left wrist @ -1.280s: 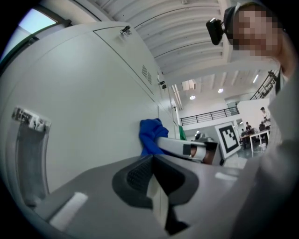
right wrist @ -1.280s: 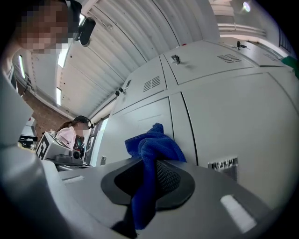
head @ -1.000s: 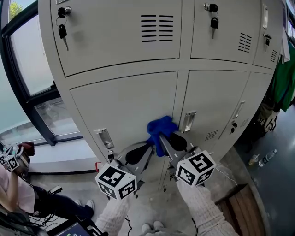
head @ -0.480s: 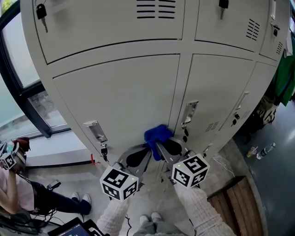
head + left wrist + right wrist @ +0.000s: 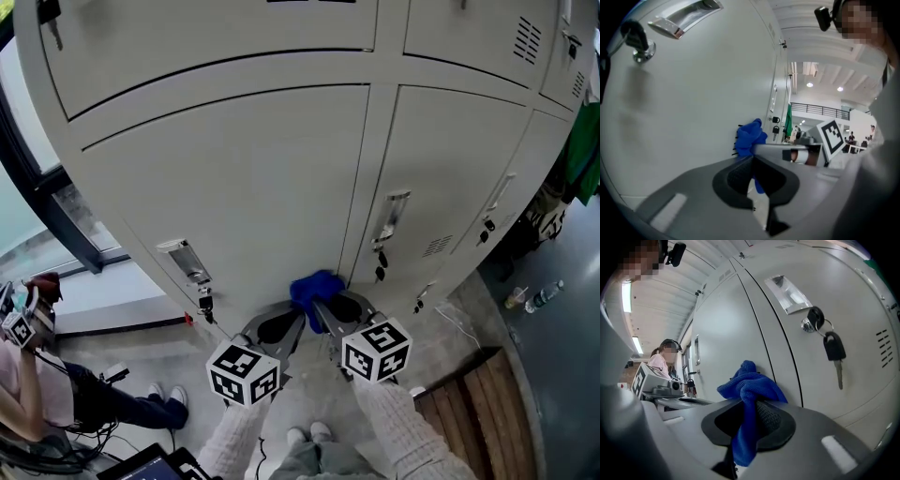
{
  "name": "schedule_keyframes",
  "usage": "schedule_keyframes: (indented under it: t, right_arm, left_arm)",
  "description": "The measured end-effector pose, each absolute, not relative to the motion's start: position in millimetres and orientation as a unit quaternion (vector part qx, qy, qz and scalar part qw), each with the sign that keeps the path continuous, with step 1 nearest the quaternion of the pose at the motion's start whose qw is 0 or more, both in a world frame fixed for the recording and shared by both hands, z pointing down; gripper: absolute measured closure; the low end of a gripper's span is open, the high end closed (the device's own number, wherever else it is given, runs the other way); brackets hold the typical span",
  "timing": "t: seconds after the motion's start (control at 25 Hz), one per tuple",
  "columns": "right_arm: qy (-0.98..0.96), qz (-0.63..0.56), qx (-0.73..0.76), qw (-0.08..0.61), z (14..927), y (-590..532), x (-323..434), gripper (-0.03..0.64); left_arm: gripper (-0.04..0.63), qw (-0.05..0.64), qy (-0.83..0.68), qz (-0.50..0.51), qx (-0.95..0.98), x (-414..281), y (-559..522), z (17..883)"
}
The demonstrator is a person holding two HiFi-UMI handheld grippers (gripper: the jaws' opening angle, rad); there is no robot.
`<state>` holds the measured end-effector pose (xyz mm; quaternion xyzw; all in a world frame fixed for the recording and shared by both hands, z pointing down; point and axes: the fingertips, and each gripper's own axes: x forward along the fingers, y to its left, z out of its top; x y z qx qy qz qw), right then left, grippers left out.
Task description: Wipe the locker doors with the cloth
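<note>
A bunched blue cloth (image 5: 314,287) presses against the grey lockers (image 5: 244,178) low down, at the seam between two lower doors, below the right door's handle (image 5: 392,217). My right gripper (image 5: 322,309) is shut on the cloth; in the right gripper view the cloth (image 5: 749,389) bulges from the pads and a tail hangs under them. My left gripper (image 5: 292,317) sits just left of it, jaws together with nothing held. In the left gripper view the cloth (image 5: 750,137) shows past my left gripper (image 5: 752,161), touching the door.
Keys hang from the lower doors' locks (image 5: 203,302) (image 5: 380,261) (image 5: 833,352). A seated person (image 5: 37,394) is at the lower left beside a window (image 5: 37,187). Green clothing (image 5: 586,141) hangs at right; bottles (image 5: 544,295) and a wooden board (image 5: 478,412) lie on the floor.
Both grippers and the cloth have slid down the seam between the lower doors, from beside the right door's handle to below it. The head view has tilted down.
</note>
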<state>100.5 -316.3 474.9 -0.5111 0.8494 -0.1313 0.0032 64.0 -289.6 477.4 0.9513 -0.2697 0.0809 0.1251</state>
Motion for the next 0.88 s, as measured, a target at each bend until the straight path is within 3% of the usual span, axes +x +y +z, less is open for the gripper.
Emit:
schedule_keyframes:
  t: [0.56, 0.88]
  right_arm:
    - [0.84, -0.147, -0.522, -0.032, 485.9, -313.3, 102.4, 0.558]
    - [0.854, -0.096, -0.512, -0.003, 430.2, -274.2, 85.1, 0.558]
  left_arm:
    - [0.588, 0.116, -0.262, 0.091, 0.954, 63.5, -283.8, 470.2]
    - [0.588, 0.081, -0.264, 0.052, 0.96, 49.8, -248.8, 420.5]
